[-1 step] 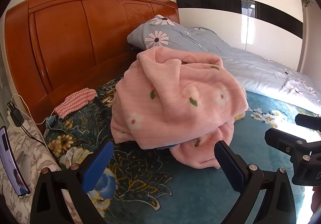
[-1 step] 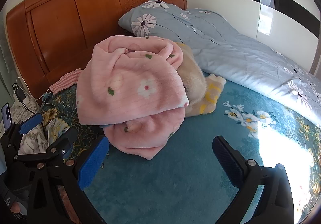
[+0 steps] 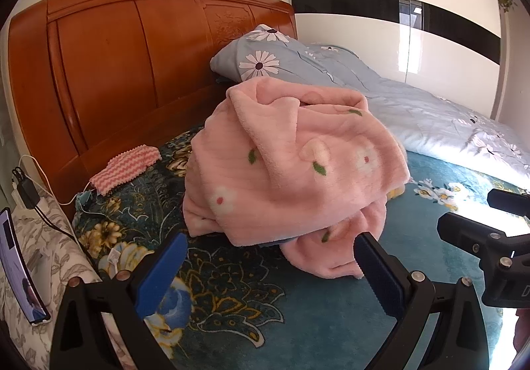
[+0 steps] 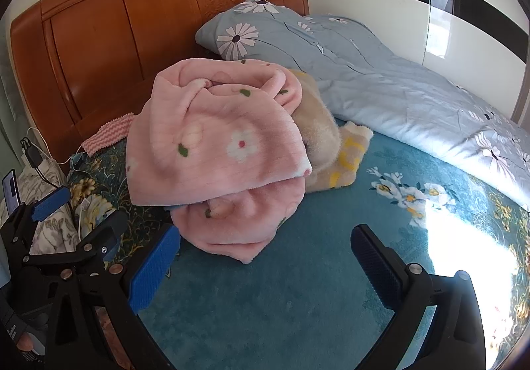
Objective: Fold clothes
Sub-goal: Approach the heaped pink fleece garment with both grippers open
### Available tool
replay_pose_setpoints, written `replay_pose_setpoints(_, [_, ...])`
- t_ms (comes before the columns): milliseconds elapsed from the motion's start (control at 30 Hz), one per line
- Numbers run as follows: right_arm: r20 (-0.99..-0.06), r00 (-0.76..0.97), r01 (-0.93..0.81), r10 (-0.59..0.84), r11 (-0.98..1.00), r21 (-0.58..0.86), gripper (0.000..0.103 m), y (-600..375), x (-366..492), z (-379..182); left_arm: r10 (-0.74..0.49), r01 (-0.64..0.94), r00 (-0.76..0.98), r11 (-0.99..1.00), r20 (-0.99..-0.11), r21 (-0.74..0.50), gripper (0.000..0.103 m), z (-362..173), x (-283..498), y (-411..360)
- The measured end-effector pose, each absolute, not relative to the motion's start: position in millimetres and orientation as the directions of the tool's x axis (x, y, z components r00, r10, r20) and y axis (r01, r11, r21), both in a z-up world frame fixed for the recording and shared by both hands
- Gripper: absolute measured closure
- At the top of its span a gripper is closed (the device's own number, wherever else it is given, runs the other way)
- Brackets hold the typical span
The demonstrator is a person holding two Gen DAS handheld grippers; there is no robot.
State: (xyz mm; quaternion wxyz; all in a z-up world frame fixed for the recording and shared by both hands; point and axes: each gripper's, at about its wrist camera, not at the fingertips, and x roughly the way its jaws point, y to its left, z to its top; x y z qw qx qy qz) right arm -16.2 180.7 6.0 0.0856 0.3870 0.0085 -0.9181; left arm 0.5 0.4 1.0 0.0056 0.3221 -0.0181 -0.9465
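A pink fleece garment with white flowers [image 3: 291,171] lies in a rumpled heap on the teal floral bedspread [image 3: 318,320]. It also shows in the right wrist view [image 4: 215,154], partly covering a beige fleece garment with yellow marks [image 4: 338,151]. My left gripper [image 3: 271,274] is open and empty, just short of the heap's near edge. My right gripper [image 4: 265,267] is open and empty, its left blue pad [image 4: 152,270] near the heap's lower fold. The right gripper also shows in the left wrist view [image 3: 490,237], and the left gripper in the right wrist view [image 4: 82,217].
A wooden headboard [image 3: 132,72] stands behind. A blue daisy-print quilt [image 4: 381,72] lies along the far right side. A pink striped cloth [image 3: 126,168] lies near the headboard. A phone [image 3: 20,270], a charger and cables [image 3: 26,191] sit at the left edge.
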Motion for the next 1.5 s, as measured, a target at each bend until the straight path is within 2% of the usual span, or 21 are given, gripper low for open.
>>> replay_pose_setpoints(867, [-0.702,-0.69,0.186,-0.177,-0.98,0.064,0.0,184.4,-3.1,10.2,-0.005,0.0,-0.817,-1.0,-0.577,0.008,0.0,17.9,9.0,-0.1])
replay_pose_setpoints(1033, [-0.697,-0.693,0.199,-0.182,-0.978,0.058,0.0,183.2,-1.3,12.5,-0.021,0.013,-0.838,-1.0,-0.545,0.019,0.0,23.7,13.1,-1.2])
replay_pose_setpoints(1500, [-0.688,-0.701,0.219,-0.189,-0.975,0.044,0.0,175.8,0.7,18.8,-0.027,0.004,-0.827,-0.999,-0.562,0.043,0.0,24.1,14.0,-3.4])
